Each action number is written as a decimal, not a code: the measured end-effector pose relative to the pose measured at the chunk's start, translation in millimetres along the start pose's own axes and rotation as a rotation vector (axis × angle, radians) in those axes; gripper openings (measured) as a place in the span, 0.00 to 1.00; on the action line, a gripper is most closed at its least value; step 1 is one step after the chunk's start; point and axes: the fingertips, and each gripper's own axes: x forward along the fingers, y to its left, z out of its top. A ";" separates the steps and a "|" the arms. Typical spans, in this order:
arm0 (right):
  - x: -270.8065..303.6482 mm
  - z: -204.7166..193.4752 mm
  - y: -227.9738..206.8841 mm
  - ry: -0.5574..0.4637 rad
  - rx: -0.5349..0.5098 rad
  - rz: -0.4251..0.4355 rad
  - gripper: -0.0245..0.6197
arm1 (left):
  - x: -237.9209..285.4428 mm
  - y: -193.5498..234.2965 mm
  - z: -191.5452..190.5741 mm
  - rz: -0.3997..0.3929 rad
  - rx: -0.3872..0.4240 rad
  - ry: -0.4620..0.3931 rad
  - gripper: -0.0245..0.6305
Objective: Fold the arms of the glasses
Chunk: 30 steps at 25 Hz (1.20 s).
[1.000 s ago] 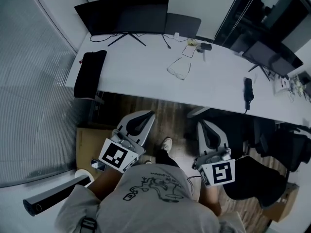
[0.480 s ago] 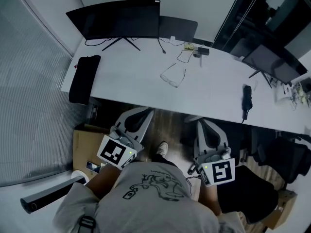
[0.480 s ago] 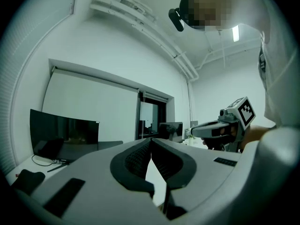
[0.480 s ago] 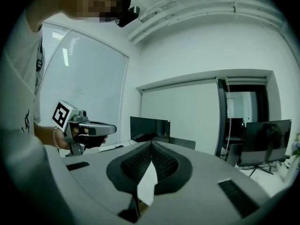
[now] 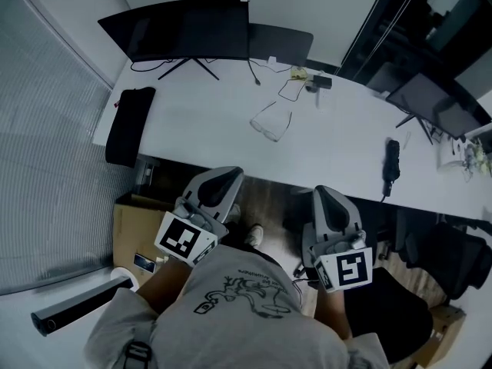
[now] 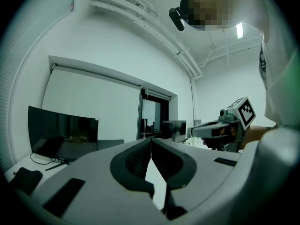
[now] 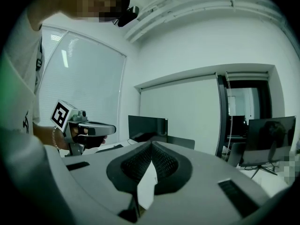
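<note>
Glasses [image 5: 270, 121] lie, seemingly unfolded, mid-way along the white counter [image 5: 192, 125], well ahead of the left tongs [image 5: 224, 179] and right tongs [image 5: 327, 197], both pressed together and empty, so the approach is in hand and next calls for reaching in and spreading them around an arm.

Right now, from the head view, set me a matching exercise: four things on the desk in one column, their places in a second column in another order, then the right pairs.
Things
1. glasses
2. large monitor
3. black pouch
4. slim black device

Places on the desk
A. at its left end
B. along its back edge, by the wall
C. toward the right, near its front edge
D. about the middle of the top

Pairs: 1-D, 2-B, 3-A, 4-C
</note>
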 end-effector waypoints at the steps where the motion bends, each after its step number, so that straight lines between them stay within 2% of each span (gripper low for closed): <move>1: 4.2 -0.5 -2.2 0.000 0.000 0.002 0.05 | 3.4 3.0 -0.9 0.001 -0.003 -0.001 0.07; 7: 34.6 1.9 -18.1 -0.001 -0.008 -0.004 0.05 | 27.1 28.1 -0.1 -0.002 -0.004 -0.015 0.07; 19: 135.8 22.5 -51.0 0.007 -0.017 -0.025 0.05 | 91.3 117.1 7.3 -0.032 -0.010 -0.014 0.07; 30: 220.0 43.1 -64.0 -0.007 0.010 -0.105 0.05 | 132.9 194.4 7.3 -0.098 -0.020 -0.005 0.07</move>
